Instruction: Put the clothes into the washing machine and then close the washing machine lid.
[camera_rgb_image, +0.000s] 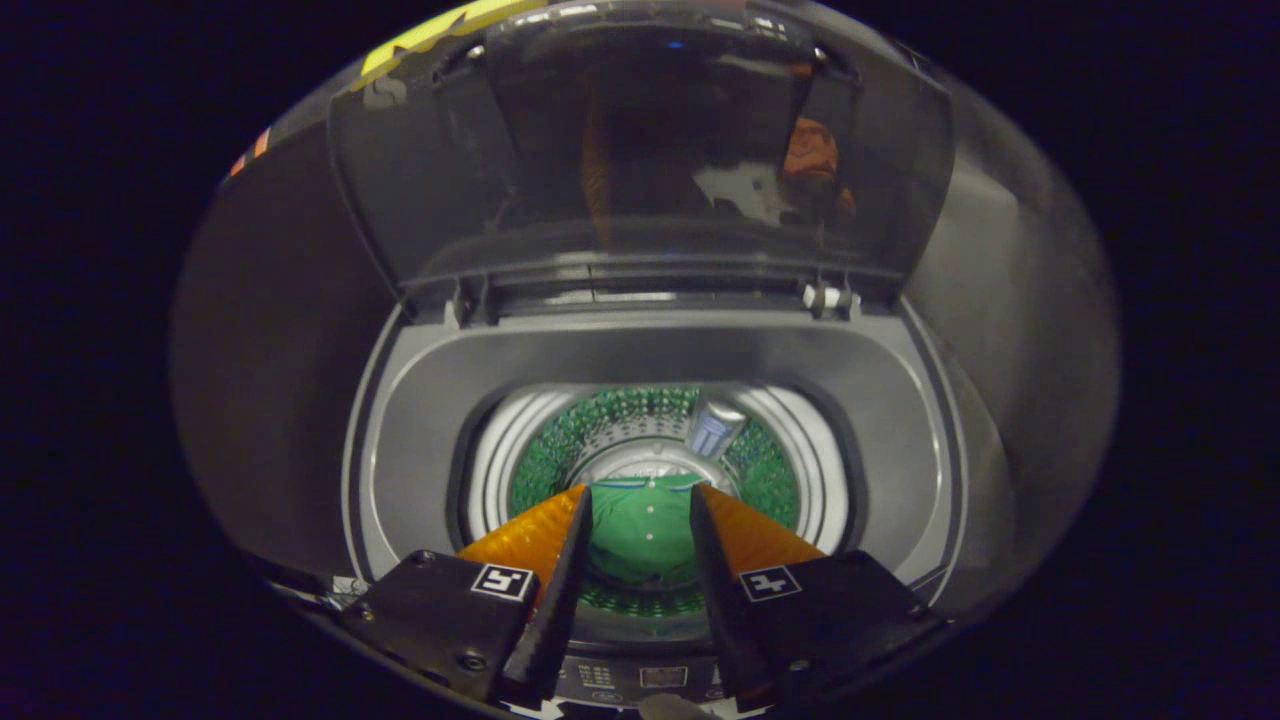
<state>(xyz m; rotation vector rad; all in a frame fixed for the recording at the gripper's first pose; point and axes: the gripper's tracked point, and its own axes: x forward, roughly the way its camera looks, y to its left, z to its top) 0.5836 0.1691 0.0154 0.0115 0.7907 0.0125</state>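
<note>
I look down into a top-loading washing machine (640, 350) whose dark see-through lid (640, 150) stands raised at the back. A green garment (640, 540) with white buttons lies at the bottom of the drum (775, 485), whose wall is green and perforated. My gripper (640, 492) hovers above the drum's mouth. It is open, with nothing pressed between its fingers. The garment shows in the gap between them, well below.
A grey filter piece (713, 430) is fixed to the drum's far wall. The lid's hinge with a white clip (825, 297) sits at the back right of the opening. The machine's control panel (640, 677) lies just under the fingers. Dark booth walls surround the machine.
</note>
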